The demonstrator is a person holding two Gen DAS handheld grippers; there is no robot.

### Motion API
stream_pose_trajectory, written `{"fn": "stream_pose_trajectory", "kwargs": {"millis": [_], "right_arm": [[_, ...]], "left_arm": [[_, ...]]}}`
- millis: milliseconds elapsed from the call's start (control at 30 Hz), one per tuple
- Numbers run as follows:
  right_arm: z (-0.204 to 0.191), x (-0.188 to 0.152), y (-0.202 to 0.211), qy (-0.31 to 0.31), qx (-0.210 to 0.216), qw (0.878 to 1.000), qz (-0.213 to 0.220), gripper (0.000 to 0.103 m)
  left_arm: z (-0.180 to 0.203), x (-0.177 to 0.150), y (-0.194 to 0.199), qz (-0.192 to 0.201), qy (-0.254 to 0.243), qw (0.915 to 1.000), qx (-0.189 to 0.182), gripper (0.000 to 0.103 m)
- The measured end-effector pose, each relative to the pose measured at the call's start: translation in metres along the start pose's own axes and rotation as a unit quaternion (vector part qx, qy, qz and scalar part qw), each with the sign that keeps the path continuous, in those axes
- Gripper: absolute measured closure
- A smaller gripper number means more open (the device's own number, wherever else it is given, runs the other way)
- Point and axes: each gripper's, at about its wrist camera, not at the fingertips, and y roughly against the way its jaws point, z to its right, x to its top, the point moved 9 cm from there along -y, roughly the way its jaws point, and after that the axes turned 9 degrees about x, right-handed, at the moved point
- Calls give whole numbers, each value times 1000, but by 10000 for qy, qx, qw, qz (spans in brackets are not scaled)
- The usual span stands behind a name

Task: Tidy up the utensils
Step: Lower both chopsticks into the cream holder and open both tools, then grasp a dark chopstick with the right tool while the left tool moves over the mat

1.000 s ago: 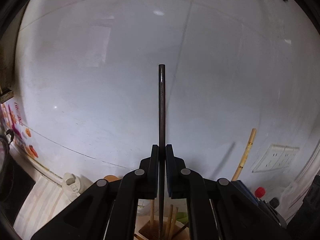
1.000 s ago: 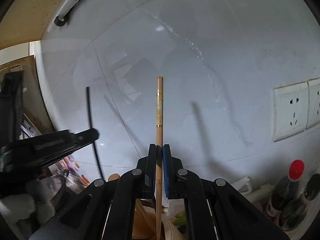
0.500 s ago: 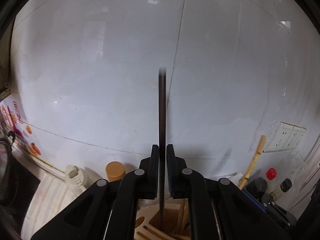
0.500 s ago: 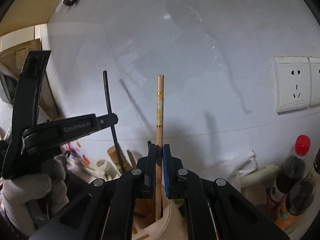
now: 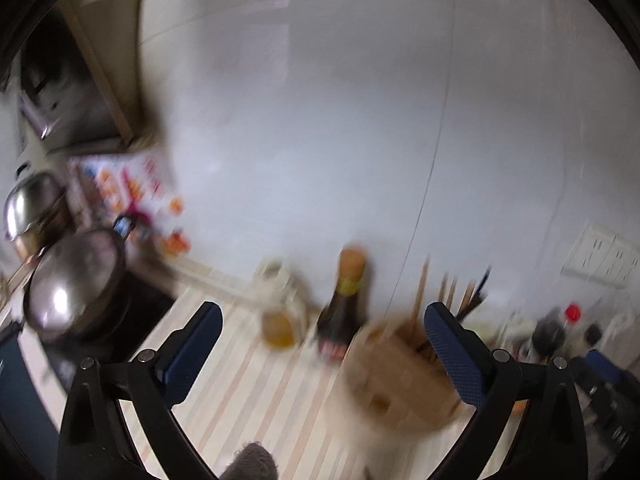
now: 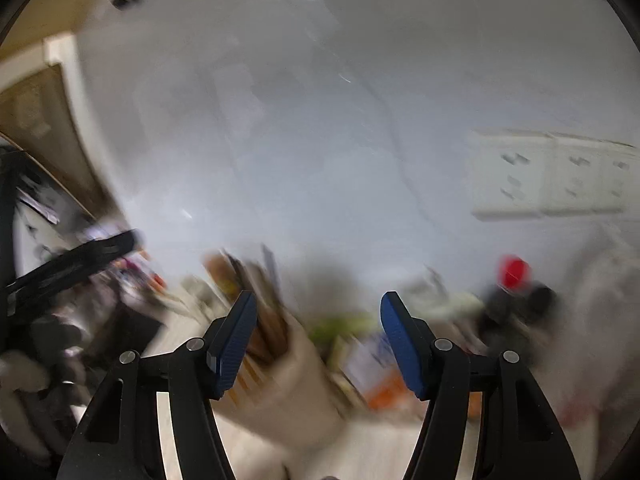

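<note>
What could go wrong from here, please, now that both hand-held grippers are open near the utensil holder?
1. The left hand-held gripper, jaws wide, is close to the dark sauce bottle and the oil bottle; a sweep might topple either.
2. The right hand-held gripper sits beside the chopsticks in the utensil holder; a finger might snag them and tip it.
3. Both views are blurred, so aim may be poor.

My bench (image 5: 248, 384) is pale wood with lengthwise stripes, running up to the white wall. On it stand a dark sauce bottle (image 5: 342, 320) with an orange cap, a clear jar of yellow liquid (image 5: 280, 316) just to its left, and a wooden utensil holder (image 5: 400, 376) with chopsticks (image 5: 420, 292) upright in it. Farther right a red-capped bottle (image 5: 570, 320) stands among blurred clutter. At the left end sits a black stove (image 5: 132, 320) carrying a steel pot (image 5: 76, 280).
</note>
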Motion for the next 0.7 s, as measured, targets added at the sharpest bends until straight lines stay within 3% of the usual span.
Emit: {"fn": "stream_pose_trajectory", "kwargs": {"millis": [167,300,367,467,600,700], "right_arm": [[17,-63,0,-131,-192,9960,-861,37],[23,-134,-21,-254,-28,9833,-1805,37],[23,-176,-38,-259,74,9723,-2321,43],[17,-231,-61,-271,282,9533,-2994,60],[11,-297,-85,-128,408,9280,-3701,70],[4,-321,-92,47,446,9167,-3971,72]], "left_arm": [[-11,-94,-9,-914,-152,9953,281,0],[-15,-179,-28,-1720,-415,9829,512,0],[-14,-220,-36,-2098,-572,9742,608,0],[-16,-274,-51,-2602,-693,9606,685,0],[-15,-315,-58,-3003,-844,9472,746,0],[-18,-335,-63,-3189,-879,9402,811,0]]}}
